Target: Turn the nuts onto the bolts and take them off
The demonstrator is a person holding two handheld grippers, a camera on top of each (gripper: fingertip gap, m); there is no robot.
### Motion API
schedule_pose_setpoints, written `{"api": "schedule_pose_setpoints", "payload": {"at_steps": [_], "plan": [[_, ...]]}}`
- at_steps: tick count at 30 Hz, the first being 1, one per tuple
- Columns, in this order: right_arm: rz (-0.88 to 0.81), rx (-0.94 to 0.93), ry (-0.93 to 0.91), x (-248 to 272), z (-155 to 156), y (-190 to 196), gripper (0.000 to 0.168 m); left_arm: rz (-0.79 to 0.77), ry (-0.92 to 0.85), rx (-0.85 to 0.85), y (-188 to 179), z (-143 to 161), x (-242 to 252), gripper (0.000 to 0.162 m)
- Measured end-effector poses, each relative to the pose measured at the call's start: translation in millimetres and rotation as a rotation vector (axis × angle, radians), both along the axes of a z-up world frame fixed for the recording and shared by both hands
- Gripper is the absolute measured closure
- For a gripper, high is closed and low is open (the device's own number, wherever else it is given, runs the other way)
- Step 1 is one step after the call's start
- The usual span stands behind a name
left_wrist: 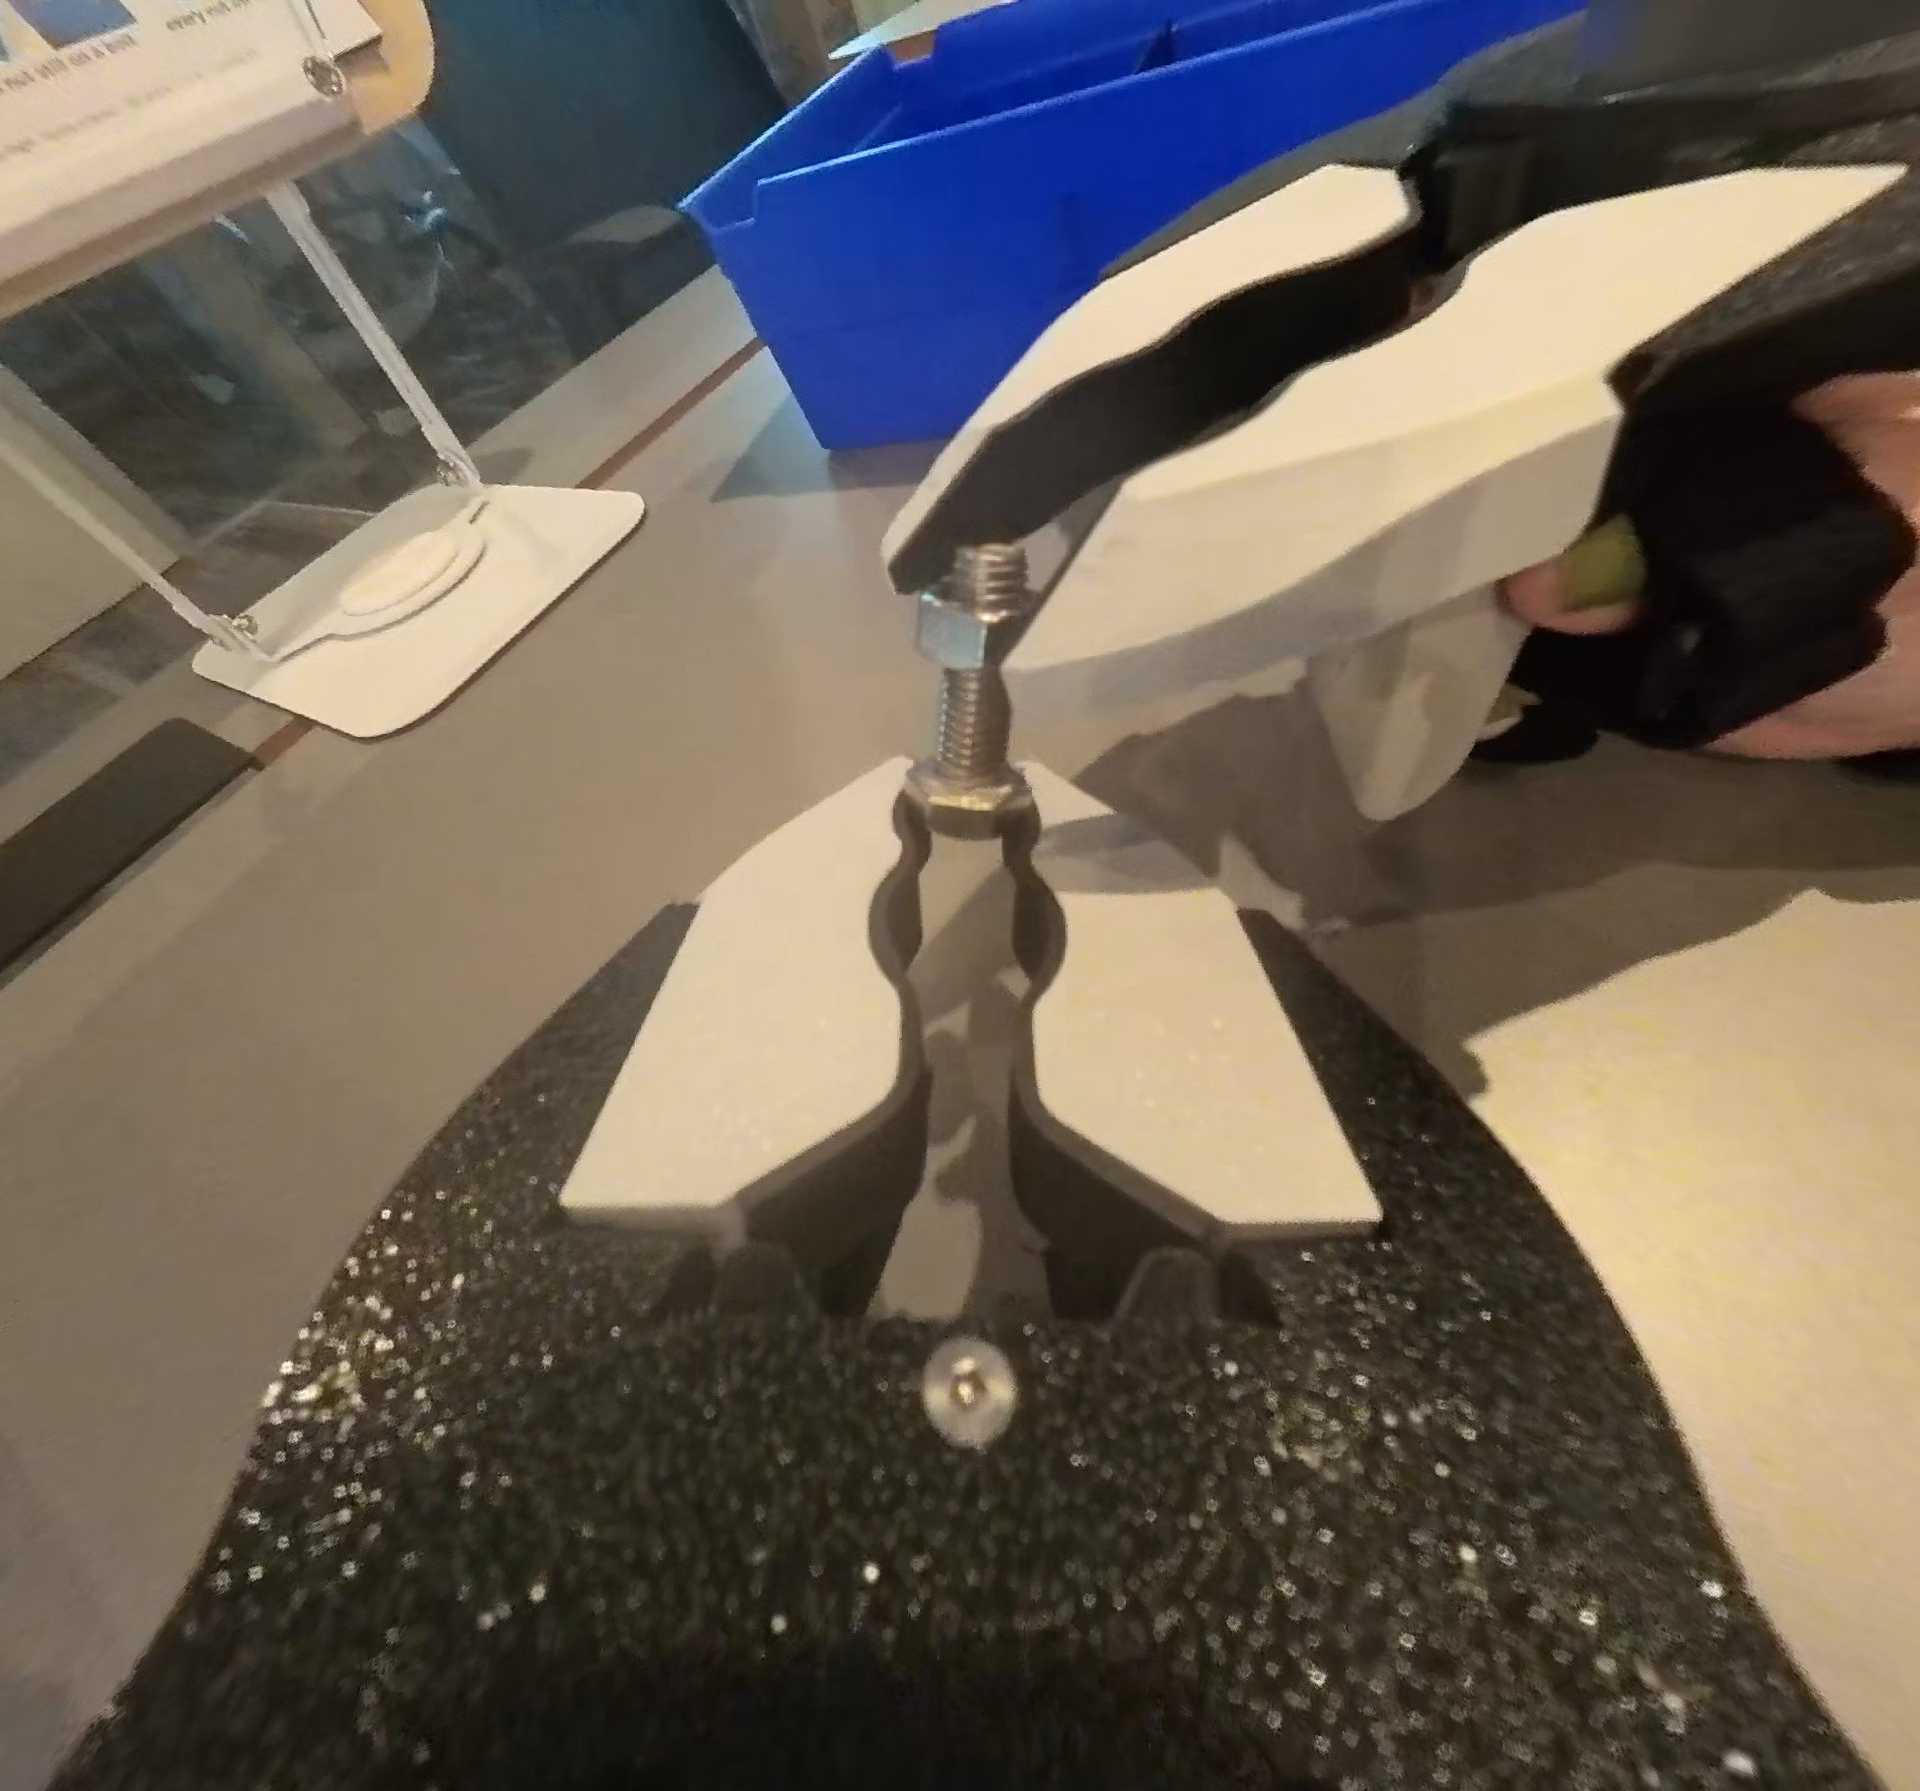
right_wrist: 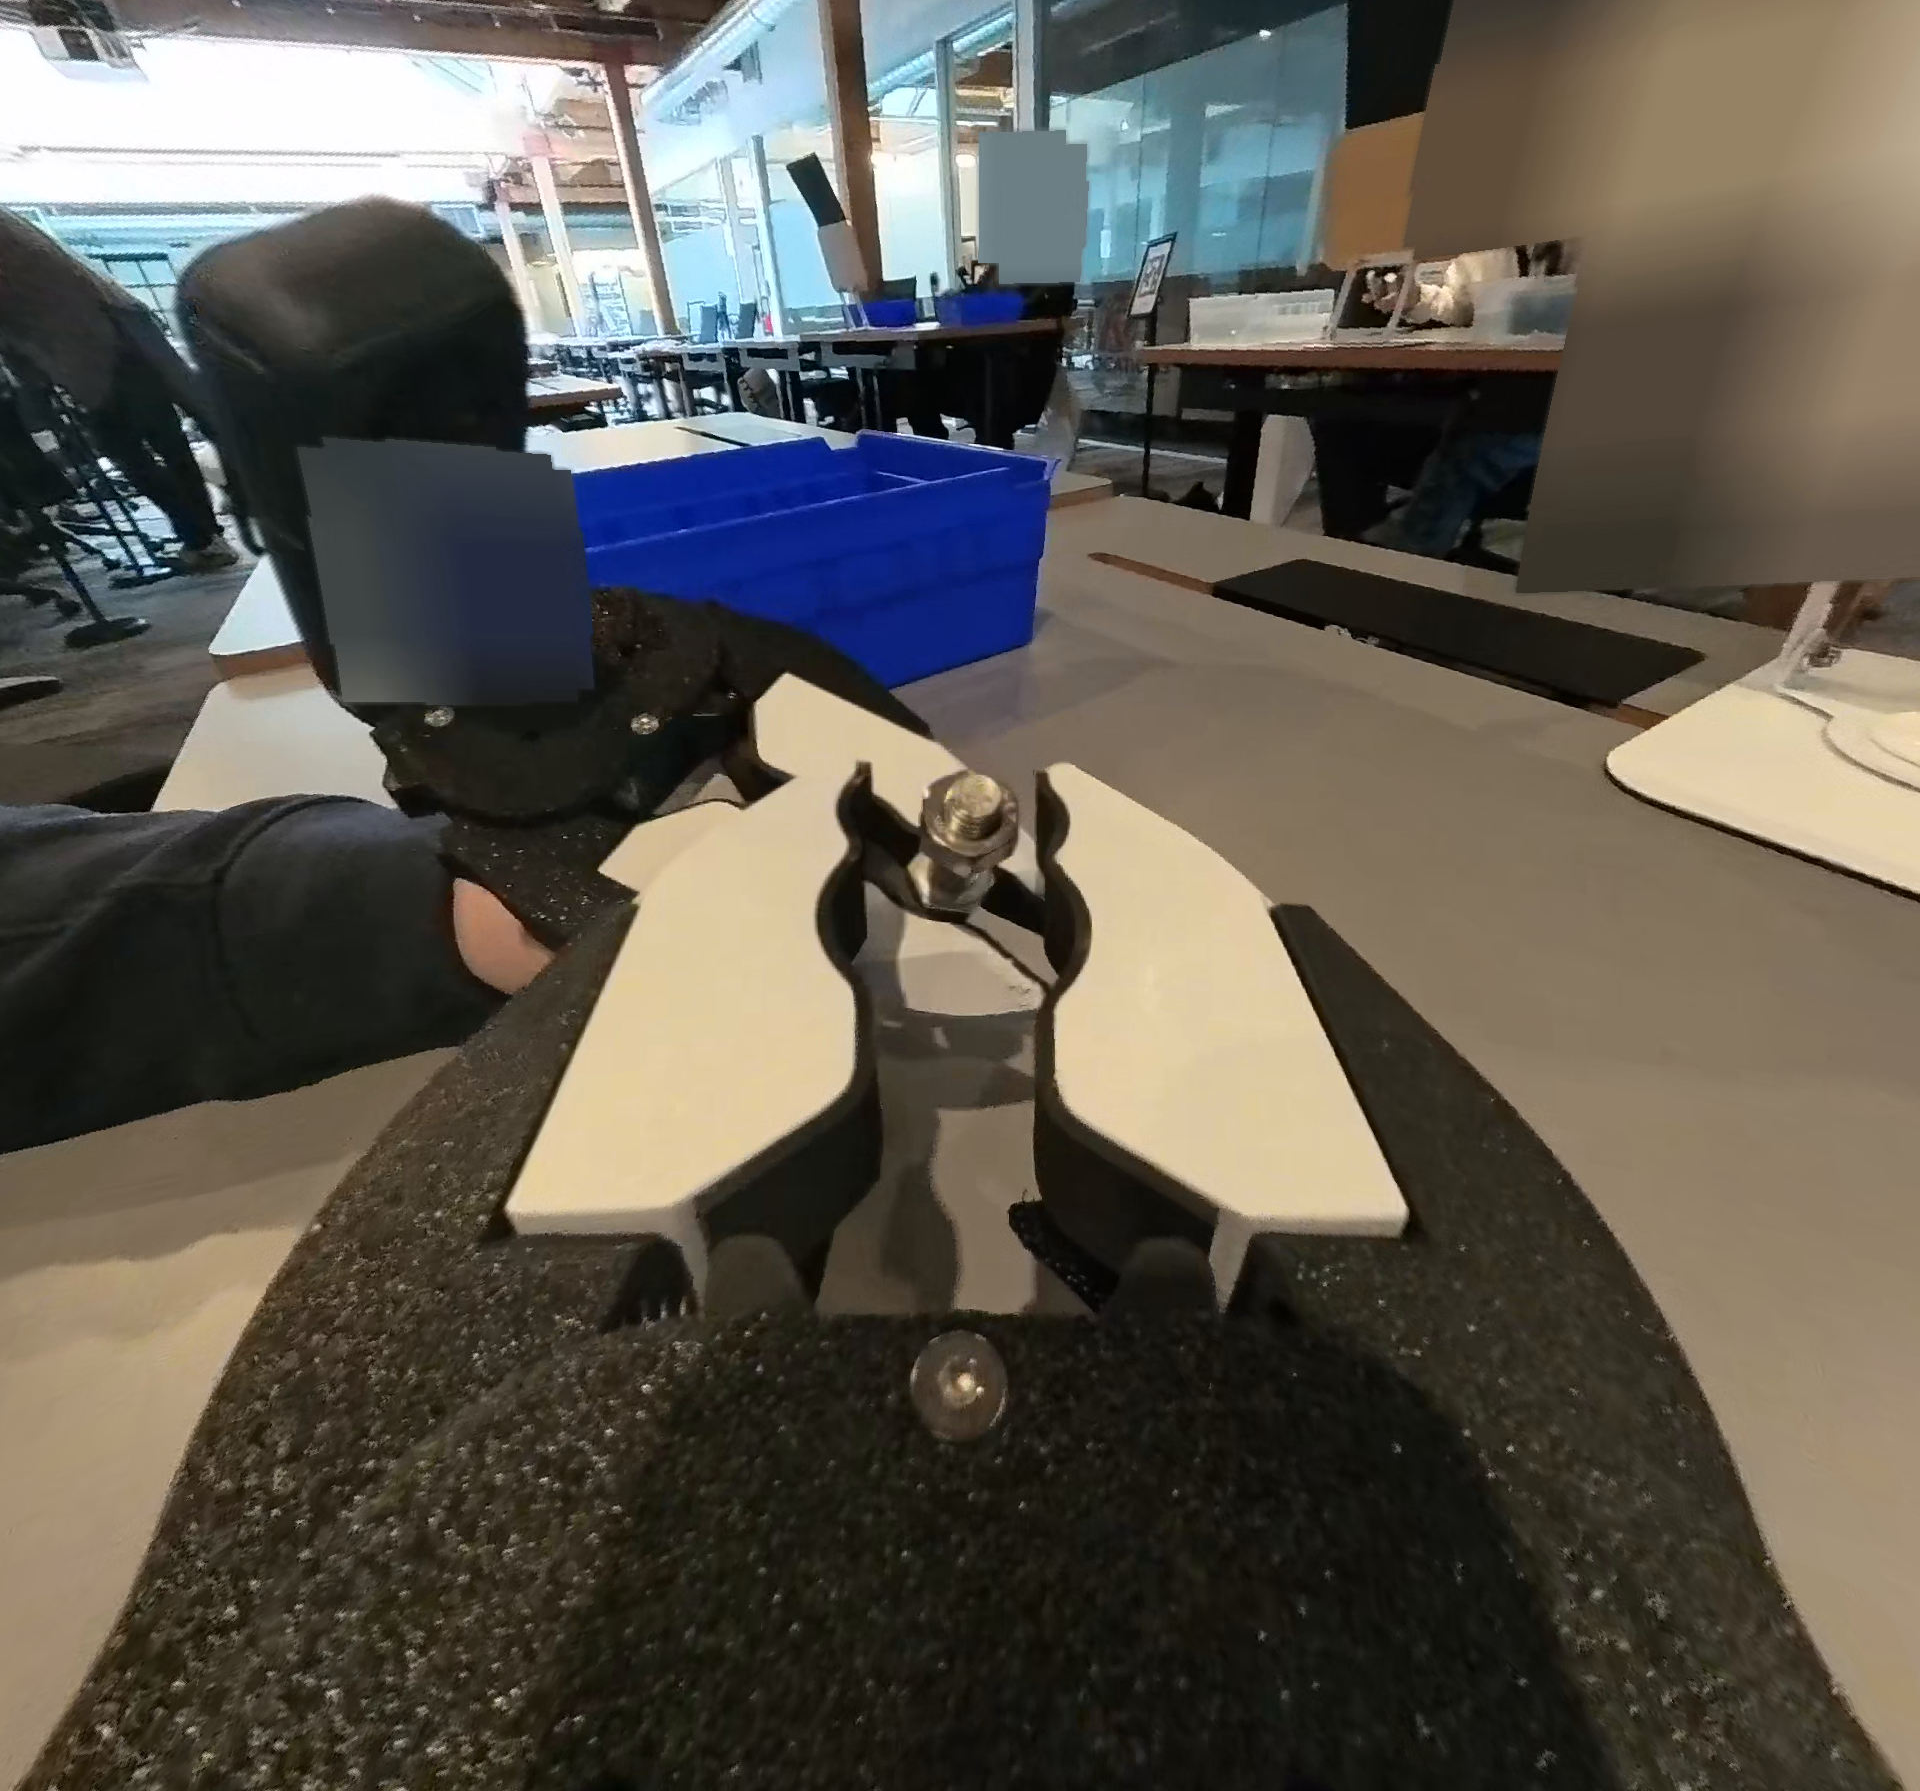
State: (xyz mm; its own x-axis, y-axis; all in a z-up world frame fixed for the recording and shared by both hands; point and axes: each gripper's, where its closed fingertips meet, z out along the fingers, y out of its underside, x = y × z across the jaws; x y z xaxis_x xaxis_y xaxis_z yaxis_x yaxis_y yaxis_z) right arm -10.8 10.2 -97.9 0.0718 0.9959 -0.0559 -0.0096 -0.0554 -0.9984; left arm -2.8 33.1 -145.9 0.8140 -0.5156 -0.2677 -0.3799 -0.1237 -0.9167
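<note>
Above the grey table point(left_wrist: 364, 910), we hold one bolt point(left_wrist: 966, 718) upright, its nut point(left_wrist: 952, 638) partway down the thread.
Our left gripper point(left_wrist: 966, 811) pinches the bolt's hex head; our right gripper point(right_wrist: 954, 806) is spread around the tip, not clamping. Steel is stiff, light, slippery, so we judge the nut's flats the surest hold. Blue bin point(left_wrist: 1039, 214) and white stand base point(left_wrist: 436, 609) sit well apart, leaving turning room.
</note>
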Motion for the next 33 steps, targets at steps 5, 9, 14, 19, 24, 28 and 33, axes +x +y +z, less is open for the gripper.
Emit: {"api": "schedule_pose_setpoints", "payload": {"at_steps": [5, 9, 14, 19, 24, 28, 33], "plan": [[-0.039, -0.046, -0.038, 3, -8, 10, 0.141, 0.034, -0.009, -0.011, 2, -1, -5, 0.149], [-0.055, -0.062, -0.047, 5, -10, 14, 0.141, 0.039, -0.035, -0.025, 3, 0, -7, 0.149], [-0.096, -0.079, -0.075, 9, -15, 21, 0.146, 0.048, -0.064, -0.026, 3, 2, -10, 0.149], [-0.024, -0.099, -0.003, 8, -5, 13, 0.14, 0.046, -0.014, -0.04, 3, -3, -8, 0.149], [-0.013, -0.121, -0.014, 6, -8, 13, 0.138, 0.032, 0.073, -0.042, 3, -10, -2, 0.149], [-0.033, -0.119, -0.04, 6, -12, 16, 0.14, 0.027, 0.078, -0.033, 2, -10, -1, 0.15], [-0.046, -0.133, -0.043, 8, -12, 19, 0.14, 0.03, 0.009, -0.029, 2, -4, -4, 0.15]]}}
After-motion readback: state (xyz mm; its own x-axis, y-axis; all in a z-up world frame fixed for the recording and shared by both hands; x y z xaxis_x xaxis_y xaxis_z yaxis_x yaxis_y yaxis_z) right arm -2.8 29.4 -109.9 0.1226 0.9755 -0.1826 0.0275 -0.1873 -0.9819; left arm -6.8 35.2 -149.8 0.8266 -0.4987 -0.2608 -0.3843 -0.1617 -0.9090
